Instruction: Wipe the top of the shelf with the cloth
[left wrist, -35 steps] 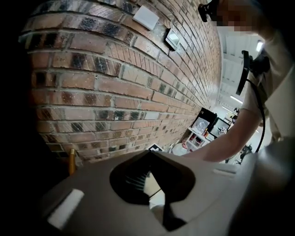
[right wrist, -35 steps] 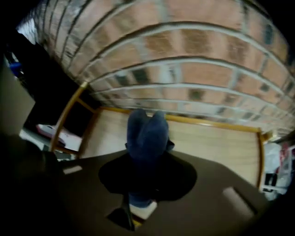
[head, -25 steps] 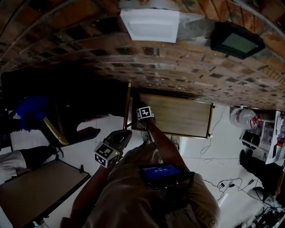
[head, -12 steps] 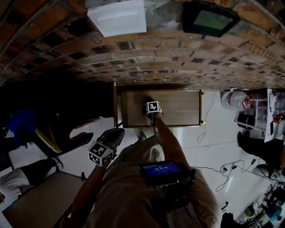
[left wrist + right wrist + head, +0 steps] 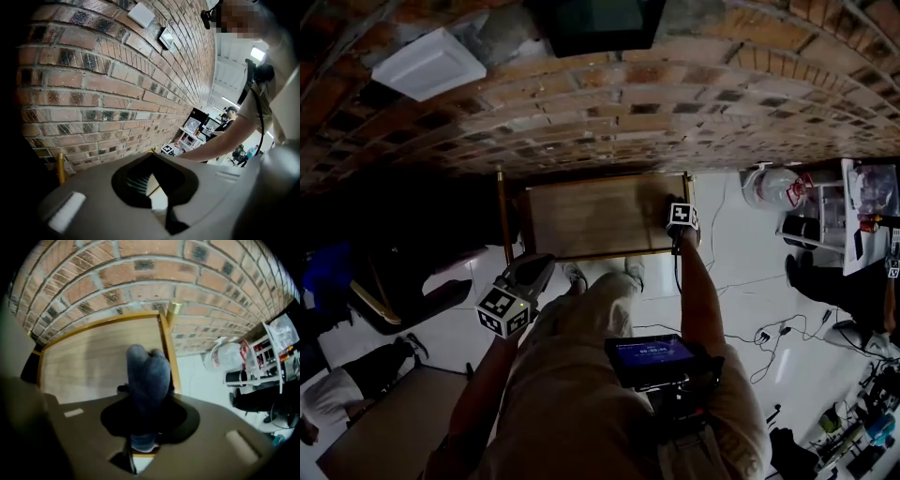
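The shelf's wooden top (image 5: pixel 586 216) stands against a brick wall, framed by gold rails (image 5: pixel 168 345). My right gripper (image 5: pixel 677 204) is at the top's right end, shut on a bunched blue-grey cloth (image 5: pixel 147 376) that presses on the wood (image 5: pixel 89 362) beside the right rail. In the right gripper view the cloth hides the fingertips of that gripper (image 5: pixel 147 392). My left gripper (image 5: pixel 534 272) hangs in front of the shelf's left part, near the person's body, off the wood. In its own view its jaws (image 5: pixel 150 177) look shut with nothing between them.
The brick wall (image 5: pixel 694 103) carries a white box (image 5: pixel 428 64) and a dark screen (image 5: pixel 595 21). A white cart (image 5: pixel 862 211) and a clear bag (image 5: pixel 773 187) stand right of the shelf. Cables (image 5: pixel 769 337) lie on the floor. A dark chair (image 5: pixel 412 291) is at left.
My right gripper has swept the cloth along the shelf top from its left end to its right end. The left gripper has stayed in front of the shelf.
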The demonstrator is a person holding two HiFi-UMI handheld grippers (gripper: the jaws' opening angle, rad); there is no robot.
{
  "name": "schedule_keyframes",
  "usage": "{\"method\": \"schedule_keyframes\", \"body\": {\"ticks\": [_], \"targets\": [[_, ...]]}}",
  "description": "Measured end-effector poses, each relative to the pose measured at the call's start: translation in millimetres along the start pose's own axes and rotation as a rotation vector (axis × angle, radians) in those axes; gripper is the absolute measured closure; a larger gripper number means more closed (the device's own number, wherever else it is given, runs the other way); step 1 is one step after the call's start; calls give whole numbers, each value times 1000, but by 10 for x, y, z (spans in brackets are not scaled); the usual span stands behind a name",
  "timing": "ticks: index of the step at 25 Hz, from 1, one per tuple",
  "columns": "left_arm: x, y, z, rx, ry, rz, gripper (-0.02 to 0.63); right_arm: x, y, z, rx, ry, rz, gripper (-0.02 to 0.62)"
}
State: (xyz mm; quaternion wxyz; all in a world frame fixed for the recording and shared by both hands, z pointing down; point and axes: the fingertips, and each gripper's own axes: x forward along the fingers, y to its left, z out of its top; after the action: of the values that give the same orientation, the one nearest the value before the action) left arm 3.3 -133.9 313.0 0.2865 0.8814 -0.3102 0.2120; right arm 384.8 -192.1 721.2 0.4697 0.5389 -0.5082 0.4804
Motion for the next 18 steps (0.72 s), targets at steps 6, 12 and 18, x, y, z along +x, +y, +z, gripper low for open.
{"method": "schedule_keyframes", "body": {"ticks": [6, 12, 18], "targets": [[18, -141, -54, 8, 7, -10, 624, -157, 205, -4, 25, -62, -78, 494], [-340, 154, -270, -4, 8, 27, 624, -752, 2990, -71, -122, -250, 571, 494], [-816, 511, -668, -27, 37, 84, 624, -783, 4549, -716, -380, -81, 536, 494]]}}
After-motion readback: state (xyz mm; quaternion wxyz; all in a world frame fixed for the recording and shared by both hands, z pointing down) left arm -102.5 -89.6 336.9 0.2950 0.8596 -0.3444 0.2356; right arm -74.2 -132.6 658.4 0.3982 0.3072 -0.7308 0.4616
